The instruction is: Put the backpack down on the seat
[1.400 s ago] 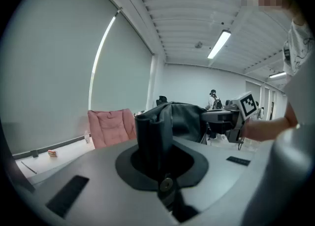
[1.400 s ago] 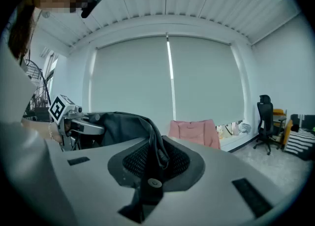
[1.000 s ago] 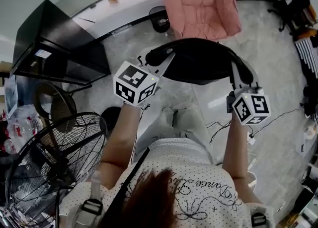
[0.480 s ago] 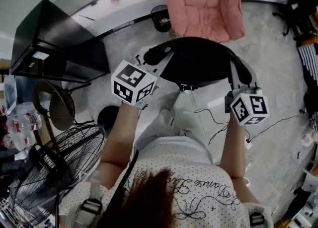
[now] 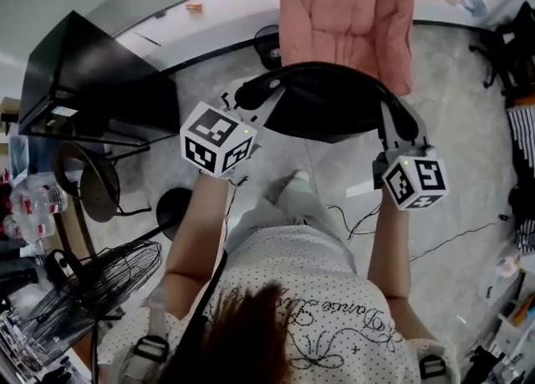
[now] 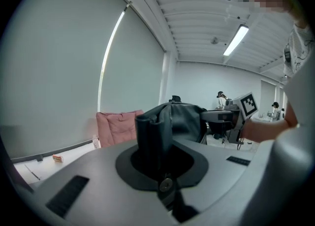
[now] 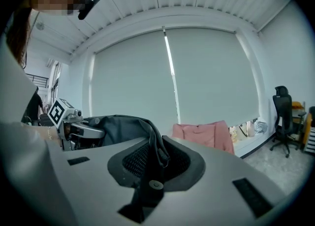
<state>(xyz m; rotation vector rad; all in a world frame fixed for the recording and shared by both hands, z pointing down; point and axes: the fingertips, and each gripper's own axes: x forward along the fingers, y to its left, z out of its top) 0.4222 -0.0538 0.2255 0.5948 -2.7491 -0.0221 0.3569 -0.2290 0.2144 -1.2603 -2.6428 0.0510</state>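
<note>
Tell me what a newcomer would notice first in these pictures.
A black backpack hangs in mid-air at mid-frame, with the left tongs shut on one side and the right tongs shut on the other. Just beyond it, at the top, is a pink padded seat. A wire-caged fan shows at lower left.

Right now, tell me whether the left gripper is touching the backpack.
Touching. The left gripper view shows the left gripper shut on a fold of the backpack, with the fabric pinched between its jaws.

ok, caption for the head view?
Left gripper and right gripper hold the black backpack up between them, pink seat ahead.
</note>
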